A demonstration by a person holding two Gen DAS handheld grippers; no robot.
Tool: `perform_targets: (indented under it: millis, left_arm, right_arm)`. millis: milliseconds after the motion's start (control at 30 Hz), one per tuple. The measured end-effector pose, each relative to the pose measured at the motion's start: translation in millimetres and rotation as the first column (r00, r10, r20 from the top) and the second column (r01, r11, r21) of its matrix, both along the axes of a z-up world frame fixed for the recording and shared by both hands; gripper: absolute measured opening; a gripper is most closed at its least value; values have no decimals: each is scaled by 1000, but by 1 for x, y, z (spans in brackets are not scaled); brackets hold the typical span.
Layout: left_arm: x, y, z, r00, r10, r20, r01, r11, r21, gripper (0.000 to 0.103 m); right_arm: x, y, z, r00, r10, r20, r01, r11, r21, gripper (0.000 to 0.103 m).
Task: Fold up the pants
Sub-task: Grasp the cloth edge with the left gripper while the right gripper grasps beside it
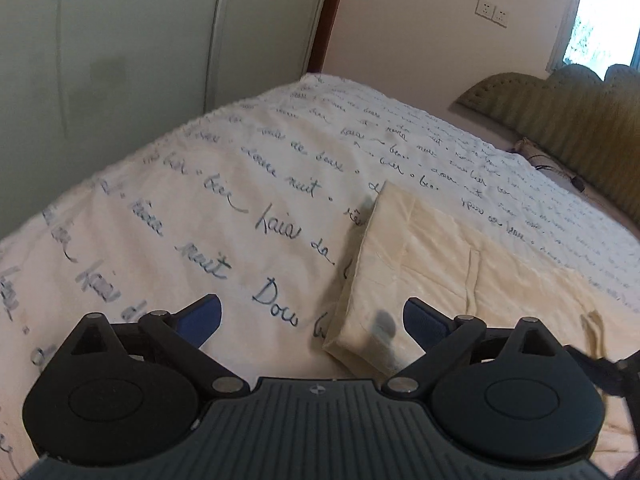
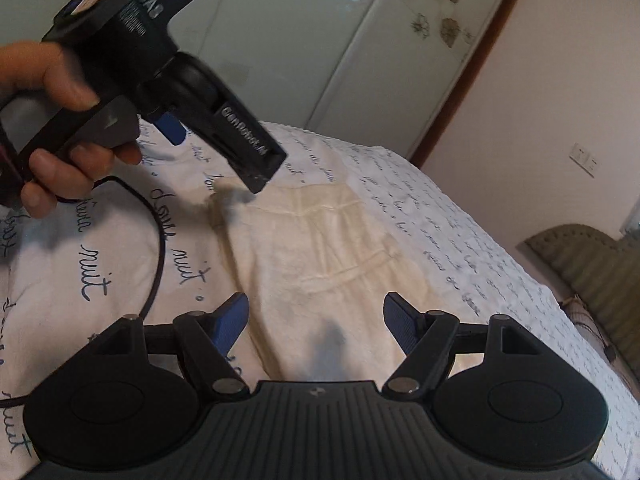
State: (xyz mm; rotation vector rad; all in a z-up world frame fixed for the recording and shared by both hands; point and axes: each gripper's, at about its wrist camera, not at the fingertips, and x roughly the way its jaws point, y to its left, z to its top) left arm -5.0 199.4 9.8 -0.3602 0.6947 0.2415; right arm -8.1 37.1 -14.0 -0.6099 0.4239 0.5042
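Cream pants (image 1: 440, 264) lie folded flat on a white bedspread (image 1: 200, 200) printed with blue handwriting. My left gripper (image 1: 312, 320) hovers open over the pants' near left corner, and its blue pads touch nothing. In the right wrist view the pants (image 2: 320, 248) stretch away ahead. My right gripper (image 2: 316, 324) stands open just above their near end with nothing pinched. A person's hand (image 2: 60, 80) holds the left gripper (image 2: 216, 152) at the upper left, above the pants' far left corner.
A black cable (image 2: 156, 240) loops across the bedspread on the left. Pale wardrobe doors (image 1: 120, 60) stand behind the bed. A green padded headboard (image 1: 580, 120) runs along the right side, with small items and a cord (image 1: 536, 156) beside it. Wall sockets (image 1: 492, 12) sit above.
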Motion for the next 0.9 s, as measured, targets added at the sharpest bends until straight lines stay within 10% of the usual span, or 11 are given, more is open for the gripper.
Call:
perform_targets:
  millis: [167, 400, 633, 767, 833, 900]
  left_arm:
    - [9, 25, -15, 998, -55, -29, 44, 950, -309, 99]
    - [25, 27, -22, 993, -117, -9, 102, 893, -437, 99]
    - [32, 24, -22, 986, -143, 90, 169, 829, -534, 97]
    - [47, 23, -27, 986, -154, 71, 168, 835, -524, 97]
    - [56, 24, -34, 987, -154, 46, 155, 841, -519, 93]
    - [67, 29, -39, 988, -150, 45, 151, 835, -530, 92]
  right_arm:
    - [10, 29, -18, 1000, 19, 21, -17, 993, -114, 74]
    - [10, 48, -33, 996, 34, 81, -16, 977, -213, 75]
    - [20, 47, -30, 958, -104, 267, 149, 976, -158, 97]
    - [17, 52, -35, 973, -27, 228, 76, 975, -208, 96]
    - [18, 61, -42, 973, 12, 231, 49, 965, -256, 86]
    - [22, 68, -46, 975, 41, 220, 26, 956, -292, 50]
